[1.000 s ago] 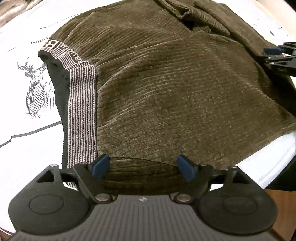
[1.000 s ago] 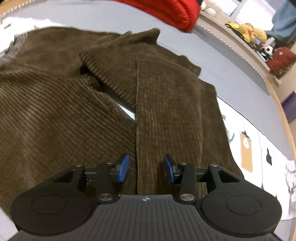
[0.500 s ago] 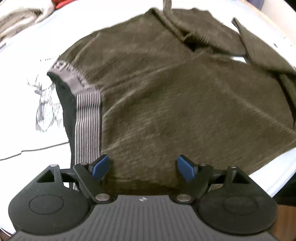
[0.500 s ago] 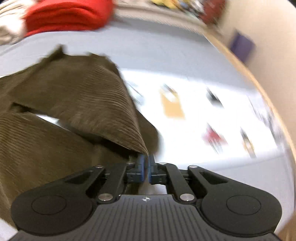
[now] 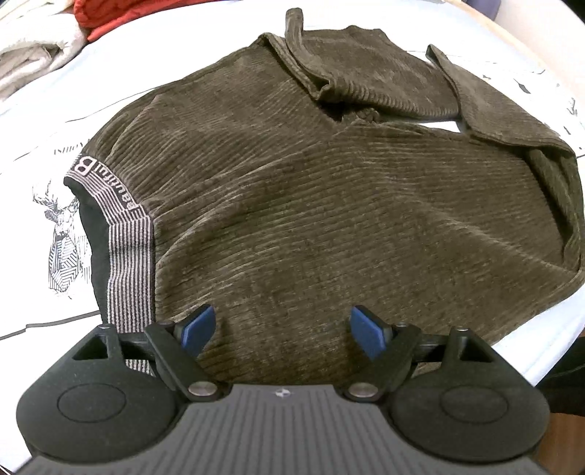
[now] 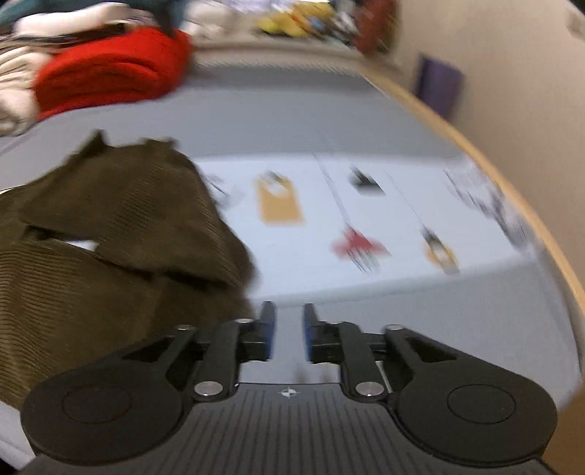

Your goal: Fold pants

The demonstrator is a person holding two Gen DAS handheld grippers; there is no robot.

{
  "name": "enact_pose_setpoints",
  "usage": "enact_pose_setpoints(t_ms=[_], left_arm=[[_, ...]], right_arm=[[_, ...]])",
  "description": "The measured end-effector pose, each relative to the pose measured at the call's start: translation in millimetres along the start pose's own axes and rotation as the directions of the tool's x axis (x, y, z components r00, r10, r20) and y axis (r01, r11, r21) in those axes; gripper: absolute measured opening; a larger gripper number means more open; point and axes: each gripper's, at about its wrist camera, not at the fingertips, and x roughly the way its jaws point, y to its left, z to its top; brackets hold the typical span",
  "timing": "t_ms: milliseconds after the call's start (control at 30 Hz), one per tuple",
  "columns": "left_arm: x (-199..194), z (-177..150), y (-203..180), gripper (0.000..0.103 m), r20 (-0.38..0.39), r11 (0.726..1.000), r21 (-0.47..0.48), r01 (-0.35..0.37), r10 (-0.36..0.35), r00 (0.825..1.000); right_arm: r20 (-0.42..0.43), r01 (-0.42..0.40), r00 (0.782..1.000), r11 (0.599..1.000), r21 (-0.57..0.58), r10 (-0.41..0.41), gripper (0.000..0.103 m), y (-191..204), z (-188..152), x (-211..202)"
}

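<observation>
2 claws idle over the brown pants (image 5: pixel 310 204) on the worktop (image 6: pixel 329 120): left claw (image 5: pixel 283 332) apart above the waistband, right claw (image 6: pixel 289 336) opening empty beside the folded leg, likely awaiting another fold.

Pants (image 5: pixel 310 204): brown corduroy, spread flat on the white printed sheet (image 5: pixel 44 120), filling most of the view.
Waistband (image 5: pixel 124 234): grey striped elastic with lettering, at the pants' left edge; black lining shows just beside it.
Legs: folded back over the pants' far part (a small gap of sheet shows between the layers).
Deer print (image 5: pixel 62 237): on the sheet, just left of the waistband.
Left gripper (image 5: pixel 281 330): jaws spread wide above the pants' near edge, blue pads (image 5: pixel 197 325) clear of the cloth, nothing between them.
Red fabric (image 5: pixel 106 16): beyond the pants, far left.
White cloth pile (image 5: pixel 33 54): beside the red fabric.
</observation>
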Motion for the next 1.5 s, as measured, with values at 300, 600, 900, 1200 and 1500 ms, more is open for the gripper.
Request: enact_pose_setpoints(t_ms=[300,600,900,1200,1500], left_arm=[[6,1,20,0.086,-0.016,0.999,-0.046,-0.017,0.017,1.000],[14,6,39,0.086,-0.036,0.997,-0.072,-0.028,0.025,0.999],[17,12,40,0.086,-0.035,0.997,-0.070,-0.025,0.022,0.999],[18,12,23,0.086,-0.038,0.999,-0.039,-0.029,0.028,0.999],[20,10,13,0.086,-0.044,0.999,-0.015,-0.042,0.042,0.998]], right_arm=[[-0.037,-0.087,0.996,0.940,-0.329,0.079,0.040,128,26,68],[-0.088,-0.022,0.995,0.801,-0.598,-0.038,0.045,201,28,127],[-0.075,-0.015,0.997,0.819,-0.574,-0.034,0.031,187,29,137],[0.112,-0.083,0.989,0.991,-0.103,0.094,0.007,82,58,89],[0.062,0.109,0.981,0.793,0.600,-0.181,0.006,-113,13,53]])
